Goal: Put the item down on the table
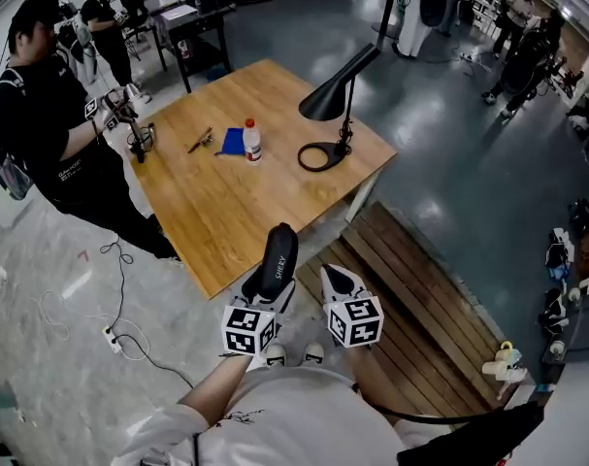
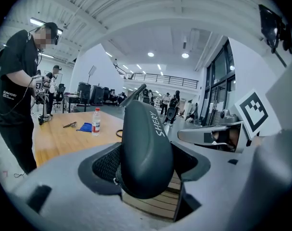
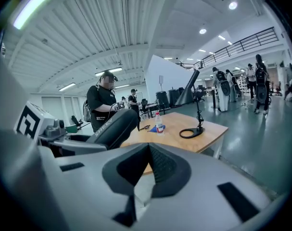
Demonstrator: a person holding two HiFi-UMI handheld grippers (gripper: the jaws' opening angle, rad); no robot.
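A dark grey oblong case (image 1: 278, 258) with white lettering stands up from my left gripper (image 1: 271, 285), which is shut on its lower end. In the left gripper view the case (image 2: 146, 146) fills the middle, pinched between the two mesh pads, and it hangs over the wooden slats short of the table. My right gripper (image 1: 336, 282) is beside it on the right, with its jaws together and nothing between them (image 3: 146, 163). From the right gripper view the case (image 3: 113, 126) shows at the left. The wooden table (image 1: 219, 216) lies ahead.
On the table stand a black desk lamp (image 1: 335, 100), a water bottle (image 1: 251, 141), a blue cloth (image 1: 232, 142) and a small tool (image 1: 199, 142). A person in black (image 1: 44, 129) works at its far left edge. Wooden slats (image 1: 410, 284) lie below me.
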